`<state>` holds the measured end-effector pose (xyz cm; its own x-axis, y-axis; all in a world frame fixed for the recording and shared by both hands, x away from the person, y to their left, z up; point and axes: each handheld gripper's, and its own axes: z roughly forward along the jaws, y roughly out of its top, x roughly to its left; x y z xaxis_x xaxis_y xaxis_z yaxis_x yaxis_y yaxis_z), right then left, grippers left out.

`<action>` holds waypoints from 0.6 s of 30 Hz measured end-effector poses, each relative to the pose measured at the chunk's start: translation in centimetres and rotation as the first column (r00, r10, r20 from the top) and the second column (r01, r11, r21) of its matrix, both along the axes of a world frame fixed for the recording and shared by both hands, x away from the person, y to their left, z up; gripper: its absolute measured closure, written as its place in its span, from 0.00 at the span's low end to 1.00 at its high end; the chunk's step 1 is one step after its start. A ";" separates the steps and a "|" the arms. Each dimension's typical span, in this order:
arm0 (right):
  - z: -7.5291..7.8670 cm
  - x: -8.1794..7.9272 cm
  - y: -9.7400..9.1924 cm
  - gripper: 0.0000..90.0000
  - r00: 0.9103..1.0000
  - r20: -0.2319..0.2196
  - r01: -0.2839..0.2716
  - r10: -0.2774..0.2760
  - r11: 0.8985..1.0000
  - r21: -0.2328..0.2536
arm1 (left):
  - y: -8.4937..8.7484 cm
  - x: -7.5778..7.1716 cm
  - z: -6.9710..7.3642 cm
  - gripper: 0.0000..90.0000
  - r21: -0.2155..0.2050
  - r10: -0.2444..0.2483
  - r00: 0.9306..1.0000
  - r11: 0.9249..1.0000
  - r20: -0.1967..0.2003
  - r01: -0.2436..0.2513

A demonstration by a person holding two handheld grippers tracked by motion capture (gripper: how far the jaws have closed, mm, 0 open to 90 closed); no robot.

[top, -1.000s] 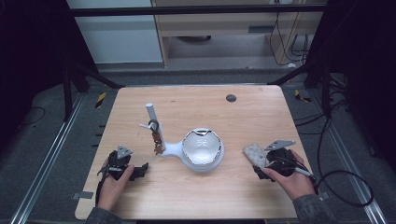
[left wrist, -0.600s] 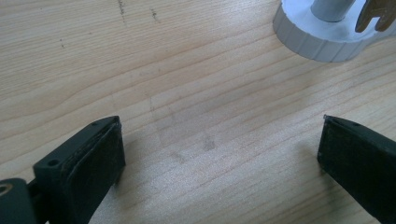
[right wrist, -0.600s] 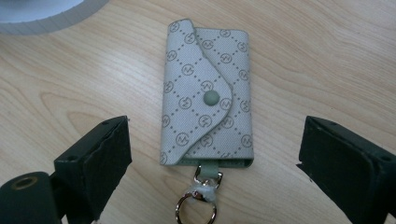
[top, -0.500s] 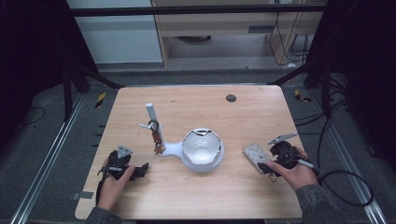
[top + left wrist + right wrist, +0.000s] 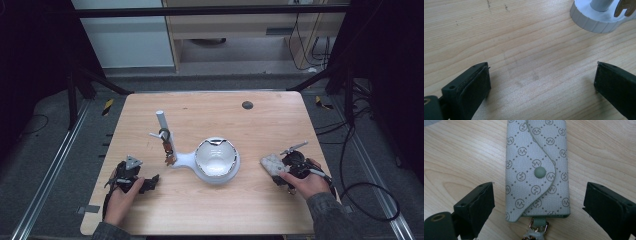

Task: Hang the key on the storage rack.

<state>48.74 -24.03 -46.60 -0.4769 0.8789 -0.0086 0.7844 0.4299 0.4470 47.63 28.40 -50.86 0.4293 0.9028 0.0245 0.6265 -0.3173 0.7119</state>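
— Where do the right gripper's point(image 5: 537, 206) fingers point(image 5: 477, 206) stand?

— Spread, one on each side of the grey patterned key pouch point(image 5: 537, 167), with a bare strip of table point(image 5: 461, 157) between each pad and the pouch's edge. They have just eased in a touch, but nothing is pinched yet. The pouch lies flat, flap snapped shut, its metal clasp point(image 5: 537, 230) pointing back between the fingers.

— And the left gripper point(image 5: 541, 82)?

— Fingers point(image 5: 472, 87) wide apart over bare wood, nothing between them. Ahead of them sits the white stand's base point(image 5: 596, 21).

— So how far along?

— Early, I'd judge. The pouch is lined up but not grasped. Beyond it, in the high view, the white bowl point(image 5: 216, 160) and the post point(image 5: 162, 125) with hanging keys point(image 5: 169, 150) wait untouched.
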 end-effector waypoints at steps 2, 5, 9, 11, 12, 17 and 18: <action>-0.2 0.1 0.0 0.10 1.000 -0.006 0.007 -0.007 1.000 0.006 | 0.0 0.0 0.0 0.00 -0.001 0.000 1.000 1.000 -0.001 0.000; -0.4 0.1 0.2 0.11 1.000 -0.008 -0.002 0.002 1.000 -0.001 | 0.0 0.0 0.0 0.00 -0.001 0.000 1.000 1.000 -0.001 0.000; -0.6 0.1 0.3 0.13 1.000 -0.014 -0.006 0.005 1.000 -0.009 | 0.0 0.0 0.0 0.00 -0.001 0.000 1.000 1.000 0.000 0.000; -0.7 0.1 0.3 0.17 1.000 -0.014 -0.004 0.004 1.000 -0.011 | 0.0 0.0 0.0 0.00 0.000 0.000 1.000 1.000 -0.002 0.000; -0.7 0.1 0.3 0.17 1.000 -0.014 -0.004 0.004 1.000 -0.011 | 0.0 0.0 0.0 0.00 0.000 0.000 1.000 1.000 -0.002 0.000; -0.7 0.1 0.5 0.29 1.000 -0.013 -0.013 0.012 0.999 -0.037 | -0.1 -0.1 0.0 0.00 0.000 0.001 1.000 1.000 -0.002 -0.001; -0.7 0.2 0.5 0.30 1.000 -0.017 -0.010 0.009 0.999 -0.035 | -0.1 -0.1 0.0 0.00 0.000 0.000 1.000 1.000 -0.002 0.000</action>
<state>48.90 -23.56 -47.30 -0.4857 0.8736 -0.0314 0.7873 0.4528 0.4184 47.57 28.34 -50.85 0.4290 0.9030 0.0237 0.6280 -0.3170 0.7107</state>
